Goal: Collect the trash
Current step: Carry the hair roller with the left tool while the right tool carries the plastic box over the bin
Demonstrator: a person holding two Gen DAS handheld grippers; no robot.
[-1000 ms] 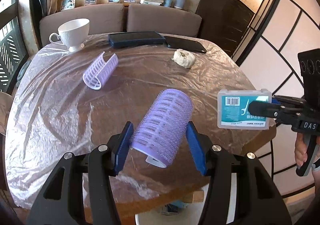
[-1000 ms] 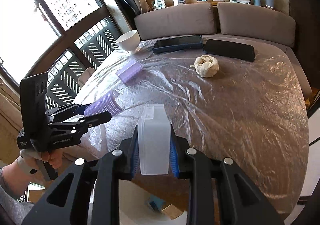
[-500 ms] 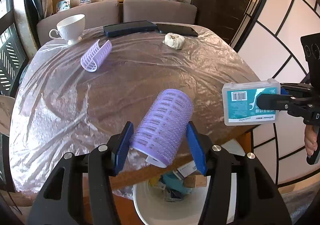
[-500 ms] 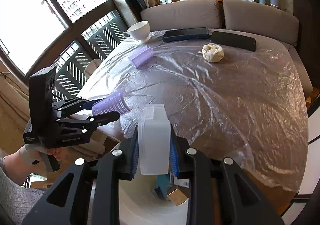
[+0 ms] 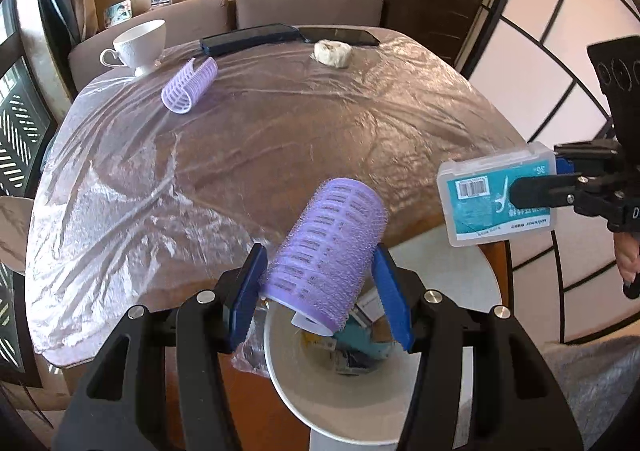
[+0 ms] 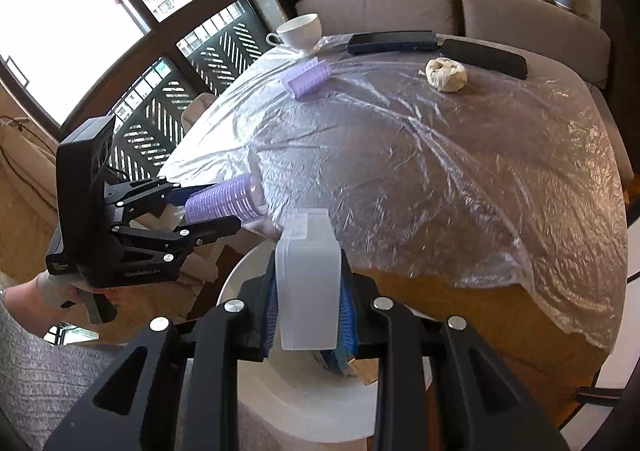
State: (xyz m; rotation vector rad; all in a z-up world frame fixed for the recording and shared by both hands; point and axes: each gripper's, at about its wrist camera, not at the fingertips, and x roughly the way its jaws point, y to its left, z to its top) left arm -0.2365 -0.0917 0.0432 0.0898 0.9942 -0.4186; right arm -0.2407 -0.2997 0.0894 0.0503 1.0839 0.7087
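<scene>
Grippers both loaded: left gripper at lower centre clamps purple hair roller above white trash bin; right gripper at lower centre grips clear plastic box over the bin rim. 1 more roller and a crumpled wad lie on the plastic-covered table, upper frame.

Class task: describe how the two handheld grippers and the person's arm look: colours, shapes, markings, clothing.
Both the left gripper and the right gripper are matte black, angular linkages with silver bolt heads and blue ribbed finger pads. Small white lettering marks the left body. The left arm wears a grey knit sleeve. No cables show.
</scene>
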